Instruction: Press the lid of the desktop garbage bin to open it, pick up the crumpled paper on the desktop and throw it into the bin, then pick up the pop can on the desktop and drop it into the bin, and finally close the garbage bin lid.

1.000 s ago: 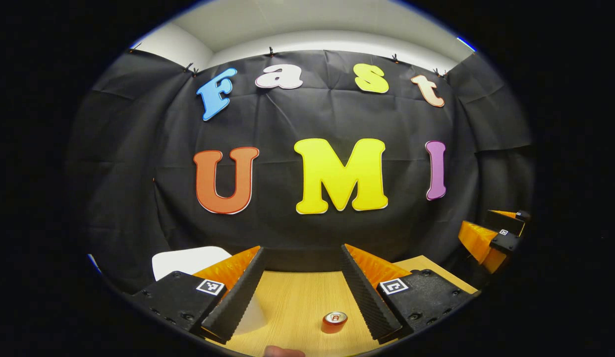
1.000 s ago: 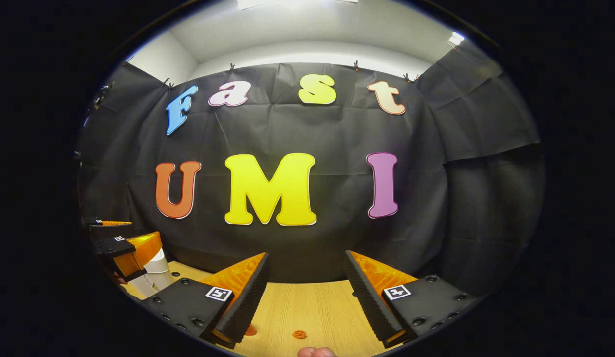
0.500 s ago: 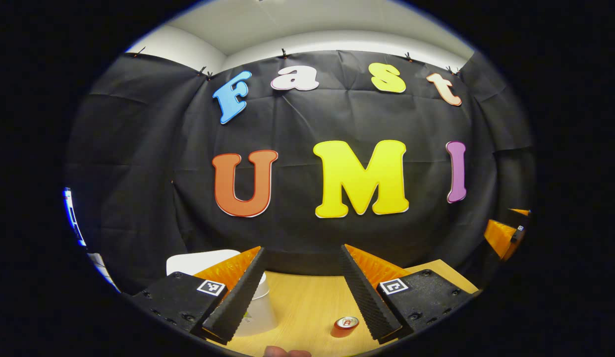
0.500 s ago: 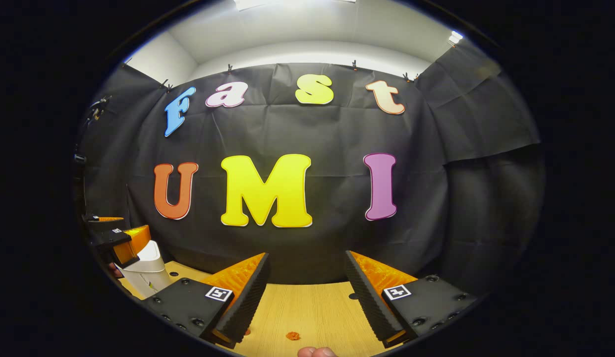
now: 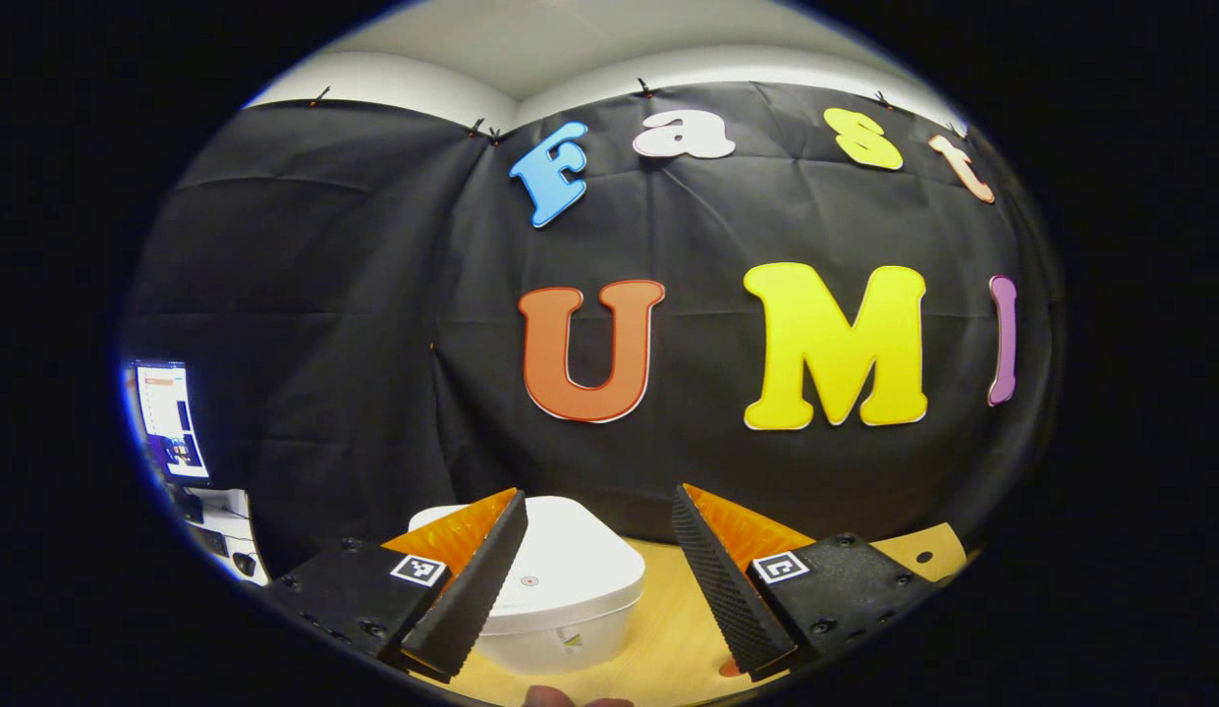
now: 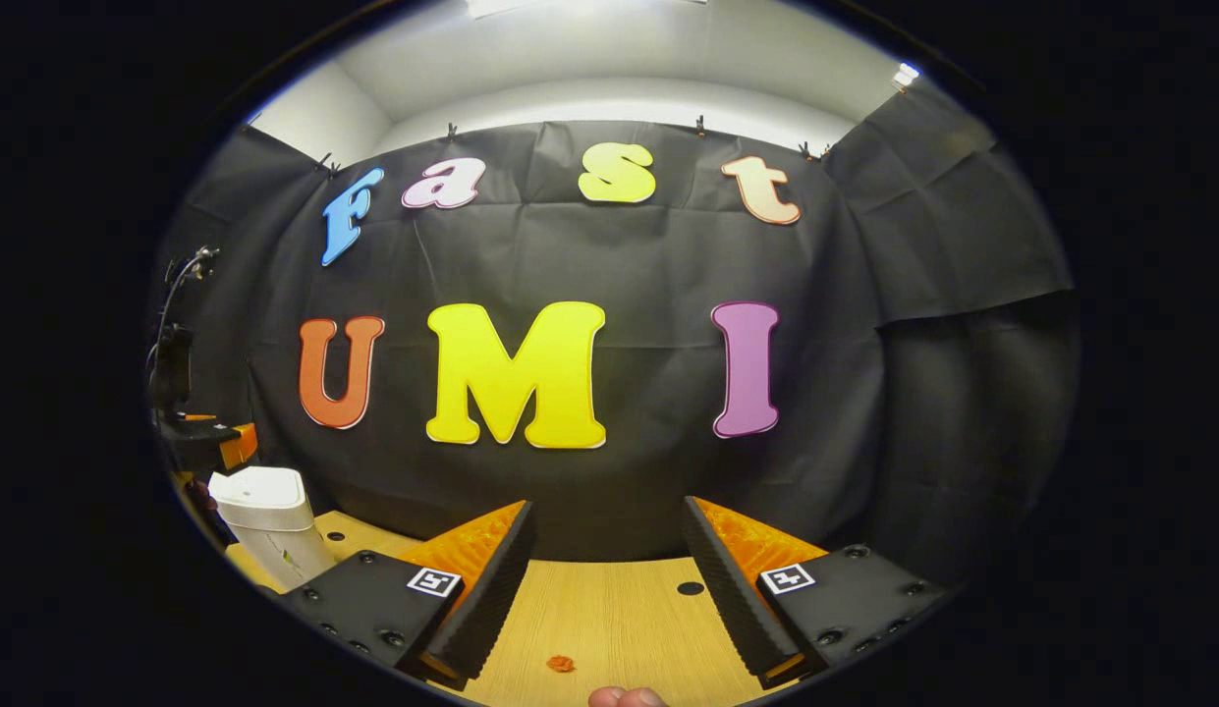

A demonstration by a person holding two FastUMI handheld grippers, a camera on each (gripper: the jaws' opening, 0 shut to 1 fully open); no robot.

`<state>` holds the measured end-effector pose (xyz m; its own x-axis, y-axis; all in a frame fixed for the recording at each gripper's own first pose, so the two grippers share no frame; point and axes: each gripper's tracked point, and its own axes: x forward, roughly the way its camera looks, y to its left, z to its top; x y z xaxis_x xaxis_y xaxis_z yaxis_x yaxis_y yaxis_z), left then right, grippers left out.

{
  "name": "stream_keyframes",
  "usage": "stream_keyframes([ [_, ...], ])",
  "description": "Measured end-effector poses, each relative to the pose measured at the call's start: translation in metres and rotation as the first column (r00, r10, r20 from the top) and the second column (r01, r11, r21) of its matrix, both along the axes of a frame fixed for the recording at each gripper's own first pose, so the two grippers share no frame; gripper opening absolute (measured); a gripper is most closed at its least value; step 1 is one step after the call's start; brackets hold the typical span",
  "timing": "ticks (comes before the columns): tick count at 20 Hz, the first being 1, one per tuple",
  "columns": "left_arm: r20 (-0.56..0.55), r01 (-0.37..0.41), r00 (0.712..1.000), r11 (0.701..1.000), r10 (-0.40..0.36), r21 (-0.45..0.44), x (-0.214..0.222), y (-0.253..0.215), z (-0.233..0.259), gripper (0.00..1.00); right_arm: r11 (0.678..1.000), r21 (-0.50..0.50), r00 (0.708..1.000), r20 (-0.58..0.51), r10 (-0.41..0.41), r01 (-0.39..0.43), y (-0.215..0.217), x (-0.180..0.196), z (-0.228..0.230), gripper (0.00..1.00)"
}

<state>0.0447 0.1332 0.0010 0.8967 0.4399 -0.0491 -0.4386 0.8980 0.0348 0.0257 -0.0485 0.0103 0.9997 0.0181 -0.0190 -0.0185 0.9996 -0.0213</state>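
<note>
In the left gripper view, the left gripper (image 5: pixel 597 570) has its jaws spread wide with nothing between them. A fingertip (image 5: pixel 570 698) of the person shows at the very bottom. Just past the fingers, the white garbage bin (image 5: pixel 560 614) stands on the wooden desk (image 5: pixel 668 638), with its lid (image 5: pixel 555 570) closed and a small round mark near the lid's middle. The bin's left part is hidden behind the gripper's left finger. A sliver of something orange-red (image 5: pixel 729 670) peeks out beside the right finger at the desk's near edge; too little of it shows to tell what it is. A dark round hole (image 5: pixel 923 557) sits near the desk's far right corner. Off the desk to the left, a lit monitor (image 5: pixel 169 420) stands outside the booth's cloth.

In the right gripper view, the right gripper (image 6: pixel 605 579) is likewise spread and holds nothing; a fingertip (image 6: pixel 624 697) of the person shows below it. On the desk (image 6: pixel 609 619) near its front edge lies a small orange crumpled paper (image 6: pixel 560 664), between the two fingers but well apart from both. Farther back a dark hole (image 6: pixel 690 588) marks the desktop. Toward the desk's left end stands the garbage bin (image 6: pixel 270 525), upright, lid (image 6: pixel 255 486) down. Above and left of it part of the left gripper (image 6: pixel 211 442) hangs near the bin's top; whether it touches the lid cannot be told
</note>
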Motion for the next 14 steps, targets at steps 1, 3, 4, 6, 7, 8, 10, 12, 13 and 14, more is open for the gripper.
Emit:
stream_keyframes([
  [1,-0.008,-0.017,1.0,1.0,0.017,0.003,0.001,0.01,-0.001,0.97,1.0,-0.006,1.0,-0.003,0.001,-0.001,-0.001,0.0,0.001,0.94],
  [3,-0.019,-0.048,0.999,0.999,0.048,-0.005,0.003,0.025,-0.007,0.97,1.0,-0.021,1.0,-0.004,0.005,-0.005,-0.004,0.0,0.002,0.94],
  [4,-0.026,-0.061,0.998,0.998,0.06,-0.013,0.004,0.03,-0.013,0.97,0.999,-0.032,1.0,-0.002,0.007,-0.007,-0.005,0.0,0.002,0.94],
  [6,-0.046,-0.078,0.996,0.997,0.077,-0.022,0.006,0.042,-0.024,0.94,0.999,-0.053,1.0,0.005,-0.002,0.002,-0.01,0.002,0.004,0.95],
  [7,-0.059,-0.084,0.995,0.996,0.082,-0.036,0.007,0.046,-0.031,0.87,0.998,-0.057,1.0,0.006,-0.006,0.006,-0.011,0.003,0.006,0.95],
  [8,-0.075,-0.092,0.993,0.994,0.088,-0.052,0.009,0.05,-0.04,0.84,0.998,-0.059,1.0,0.006,-0.008,0.009,-0.012,0.003,0.005,0.95],
  [10,-0.101,-0.094,0.991,0.991,0.085,-0.095,0.014,0.049,-0.056,0.76,0.998,-0.067,1.0,0.001,-0.003,0.003,-0.01,0.003,0.004,0.94],
  [12,-0.113,-0.1,0.99,0.987,0.086,-0.129,0.016,0.051,-0.066,0.7,0.997,-0.077,1.0,0.005,0.005,-0.005,-0.008,0.002,0.006,0.94],
  [13,-0.121,-0.105,0.989,0.985,0.088,-0.14,0.017,0.052,-0.071,0.64,0.997,-0.079,1.0,0.007,0.005,-0.004,-0.008,0.001,0.008,0.94],
  [14,-0.134,-0.108,0.987,0.983,0.088,-0.148,0.019,0.052,-0.075,0.62,0.997,-0.079,1.0,0.007,0.005,-0.005,-0.009,0.002,0.007,0.94],
])
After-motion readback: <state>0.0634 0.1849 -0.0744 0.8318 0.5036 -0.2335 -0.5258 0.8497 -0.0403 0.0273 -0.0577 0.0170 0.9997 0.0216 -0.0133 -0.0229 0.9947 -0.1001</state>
